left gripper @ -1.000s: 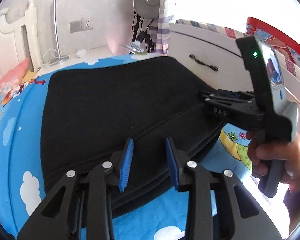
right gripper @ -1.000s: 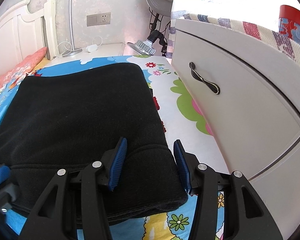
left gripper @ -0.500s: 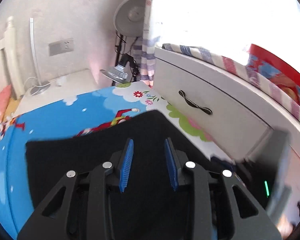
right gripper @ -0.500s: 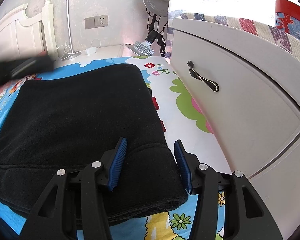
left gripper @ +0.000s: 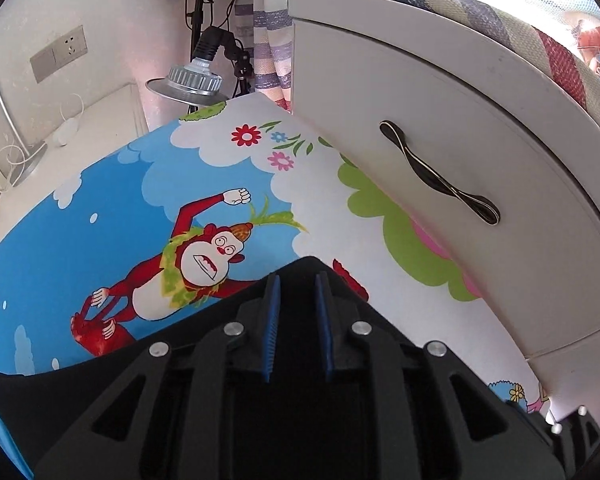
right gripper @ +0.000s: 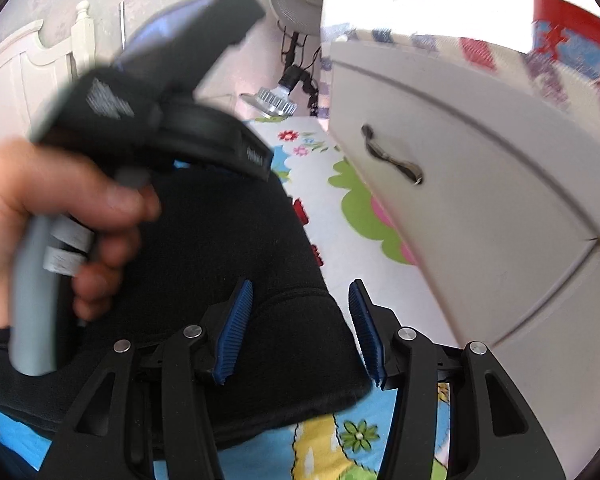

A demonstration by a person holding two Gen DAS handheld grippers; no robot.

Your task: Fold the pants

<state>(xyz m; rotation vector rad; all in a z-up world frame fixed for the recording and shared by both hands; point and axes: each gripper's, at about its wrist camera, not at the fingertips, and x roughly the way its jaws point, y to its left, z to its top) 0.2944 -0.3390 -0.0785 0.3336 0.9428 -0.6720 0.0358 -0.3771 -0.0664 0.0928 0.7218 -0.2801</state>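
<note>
Black folded pants [right gripper: 220, 240] lie on the cartoon sheet. My right gripper [right gripper: 300, 320] is open, low over their near right corner; the fold's edge sits between the blue pads, clear of the right pad [right gripper: 364, 332]. My left gripper [left gripper: 297, 280] hangs over the pants' far right corner [left gripper: 308, 264] with its jaws closing to a narrow gap. Black cloth shows beneath that gap, and I see no pad pressing on it. In the right wrist view a hand [right gripper: 60, 200] holds the left tool's blurred black housing [right gripper: 160, 120] above the pants.
A white drawer cabinet [left gripper: 480, 140] with a dark handle [left gripper: 440, 180] runs close along the right of the bed. The printed sheet [left gripper: 100, 220] stretches beyond the pants. A clamp lamp [left gripper: 192, 80] and a white nightstand [left gripper: 80, 120] stand at the back, a headboard [right gripper: 20, 72] far left.
The left gripper has swept forward over the pants to their far right corner, and its jaws have narrowed. It and its hand now show in the right wrist view. The right gripper stayed.
</note>
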